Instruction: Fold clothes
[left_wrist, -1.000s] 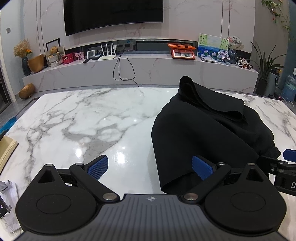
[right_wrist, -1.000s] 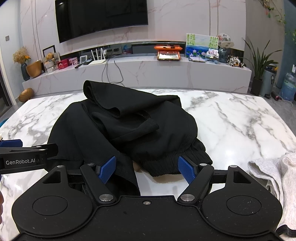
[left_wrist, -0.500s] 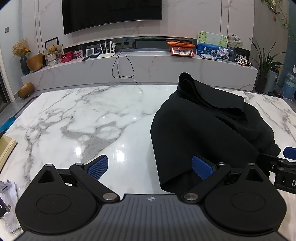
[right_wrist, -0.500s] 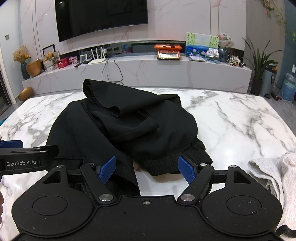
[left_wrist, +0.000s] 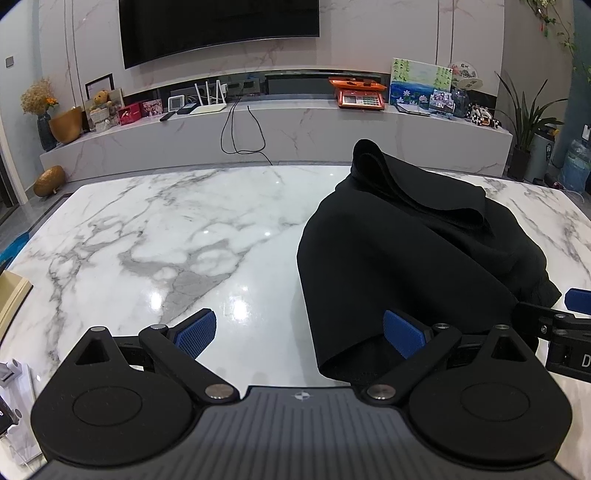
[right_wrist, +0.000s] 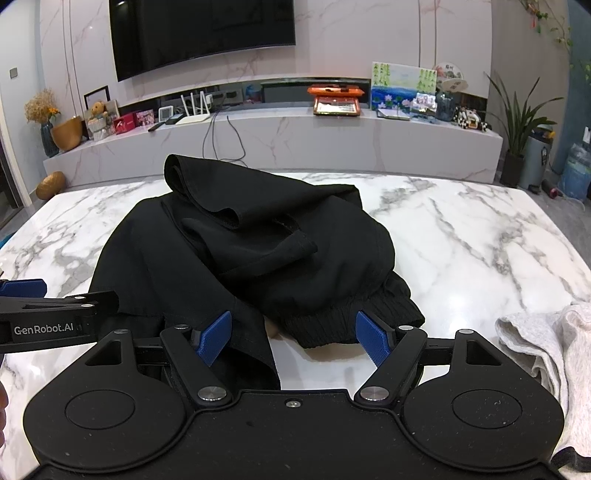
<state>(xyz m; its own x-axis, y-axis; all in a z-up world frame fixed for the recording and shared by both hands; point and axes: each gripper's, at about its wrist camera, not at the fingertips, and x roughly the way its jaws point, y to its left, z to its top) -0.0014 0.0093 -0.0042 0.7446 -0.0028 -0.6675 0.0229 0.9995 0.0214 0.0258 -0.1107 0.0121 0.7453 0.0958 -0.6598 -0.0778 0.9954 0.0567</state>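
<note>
A crumpled black garment (right_wrist: 258, 251) lies mid-frame on the marble worktop (left_wrist: 147, 236), while the left hand-held gripper (left_wrist: 299, 332) and right hand-held gripper (right_wrist: 293, 338) hover wide apart, holding nothing, at its near edge.

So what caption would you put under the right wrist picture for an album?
Open right gripper poised at the near edge of a crumpled black garment on a marble table, grey cloth alongside.

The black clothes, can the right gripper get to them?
Probably yes. The right gripper is open, and the black garment lies heaped on the marble table just ahead, its elastic hem between the fingers, nothing blocking.
</note>
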